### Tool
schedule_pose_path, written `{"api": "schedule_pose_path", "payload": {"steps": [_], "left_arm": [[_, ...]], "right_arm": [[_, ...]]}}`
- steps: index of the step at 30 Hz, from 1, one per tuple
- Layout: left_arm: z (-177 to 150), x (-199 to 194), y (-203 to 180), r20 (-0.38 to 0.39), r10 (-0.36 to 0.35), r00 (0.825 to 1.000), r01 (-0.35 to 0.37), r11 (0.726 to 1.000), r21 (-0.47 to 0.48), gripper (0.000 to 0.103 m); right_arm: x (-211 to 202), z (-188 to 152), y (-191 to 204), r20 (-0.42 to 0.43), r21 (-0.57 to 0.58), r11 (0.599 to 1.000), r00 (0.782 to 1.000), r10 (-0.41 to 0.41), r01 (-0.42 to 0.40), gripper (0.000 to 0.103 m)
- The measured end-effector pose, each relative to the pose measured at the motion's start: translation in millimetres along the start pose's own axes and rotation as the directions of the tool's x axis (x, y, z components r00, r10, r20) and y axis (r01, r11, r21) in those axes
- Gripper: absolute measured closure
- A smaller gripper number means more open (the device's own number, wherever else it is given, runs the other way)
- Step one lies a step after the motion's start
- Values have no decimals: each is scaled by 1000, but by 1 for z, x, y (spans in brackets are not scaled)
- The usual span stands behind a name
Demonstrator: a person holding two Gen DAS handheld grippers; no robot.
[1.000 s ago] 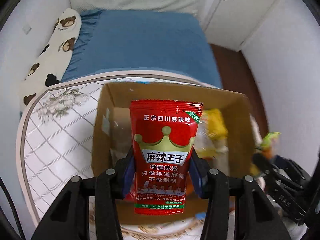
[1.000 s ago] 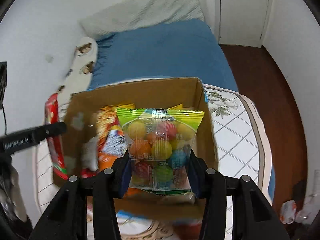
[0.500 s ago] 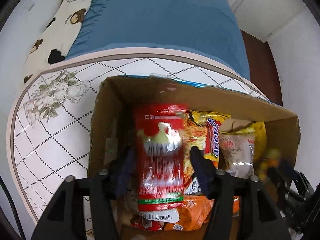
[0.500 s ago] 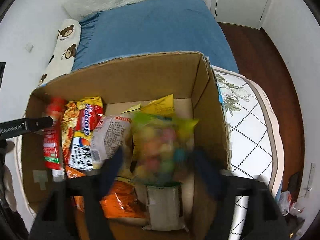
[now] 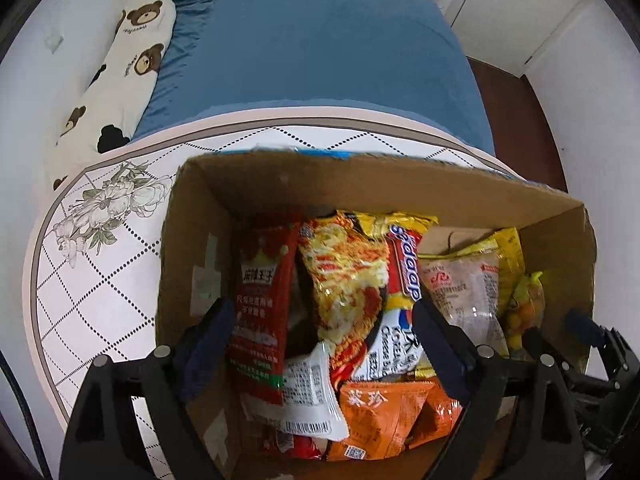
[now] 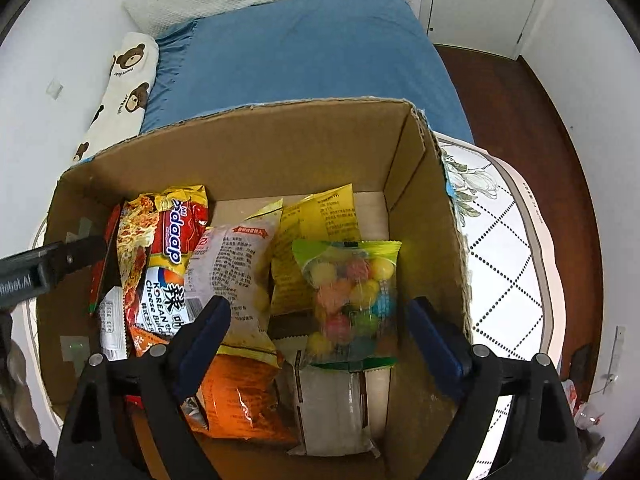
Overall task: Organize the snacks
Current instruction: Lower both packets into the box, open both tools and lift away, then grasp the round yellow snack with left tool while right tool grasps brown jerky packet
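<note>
We note: blue bed [image 5: 320, 52], bear-print bolster [image 5: 116, 72], white walls [image 6: 48, 32], dark wood floor [image 6: 520, 120], white doors [image 6: 480, 0].

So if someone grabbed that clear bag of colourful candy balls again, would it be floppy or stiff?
Probably floppy: the candy ball bag is thin clear film with loose round pieces that would likely shift. The glossy wrap may slip. It looks light, resting on other packets in the cardboard box.

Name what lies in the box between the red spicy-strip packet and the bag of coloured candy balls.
In the right wrist view: the noodle packet, then a whitish bag, then a yellow bag, between red packet and candy bag.
</note>
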State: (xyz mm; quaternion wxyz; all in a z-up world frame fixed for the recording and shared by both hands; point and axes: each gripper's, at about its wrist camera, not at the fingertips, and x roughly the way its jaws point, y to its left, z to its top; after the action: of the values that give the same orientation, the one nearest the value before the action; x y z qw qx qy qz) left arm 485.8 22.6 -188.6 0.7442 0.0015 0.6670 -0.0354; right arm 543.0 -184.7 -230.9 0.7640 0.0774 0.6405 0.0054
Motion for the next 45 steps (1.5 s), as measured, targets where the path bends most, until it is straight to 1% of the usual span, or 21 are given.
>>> {"api": "schedule_pose_path", "payload": {"steps": [4, 9, 14, 18, 24, 28, 32, 37, 40, 42, 45], "left_arm": [[-20, -9, -7, 41, 15, 999, -16, 1000, 24, 12], [-41, -26, -16, 87, 8, 996, -12, 999, 41, 12], [-65, -46, -24, 142, -13, 990, 6, 999, 49, 12], [-85, -71, -28, 203, -14, 979, 3, 998, 57, 12], [-118, -112, -32, 300, -25, 954, 6, 998, 63, 12], [-142, -138, -35, 350, -38, 936, 13, 997, 73, 12], [-165, -157, -36, 382, -48, 923, 19, 997, 79, 12], [-192, -177, -38, 417, -44, 908, 7, 996, 90, 12], [-205, -188, -37, 437, -48, 898, 13, 996, 83, 12], [-214, -191, -35, 442, -52, 896, 21, 997, 75, 12], [-227, -191, -33, 435, -60, 898, 37, 997, 62, 12]], "right_arm": [[-8, -9, 1, 14, -4, 1000, 1000, -11, 11, 11], [-21, -24, 5, 32, -17, 1000, 999, -13, 13, 11], [-49, -44, 11, 93, -37, 999, 995, -23, 27, 11], [-76, -60, 12, 145, -40, 999, 989, -14, 20, 11], [-118, -88, 12, 216, -43, 999, 976, -2, 12, 11], [-146, -110, 13, 265, -53, 999, 964, 4, 11, 11], [-171, -133, 14, 303, -60, 998, 953, 14, 5, 11], [-197, -162, 16, 349, -59, 998, 937, 21, 0, 11], [-205, -175, 15, 352, -47, 998, 935, 49, -34, 11], [-209, -184, 14, 353, -42, 998, 933, 61, -49, 11], [-211, -198, 10, 339, -28, 996, 937, 88, -83, 11]]}}
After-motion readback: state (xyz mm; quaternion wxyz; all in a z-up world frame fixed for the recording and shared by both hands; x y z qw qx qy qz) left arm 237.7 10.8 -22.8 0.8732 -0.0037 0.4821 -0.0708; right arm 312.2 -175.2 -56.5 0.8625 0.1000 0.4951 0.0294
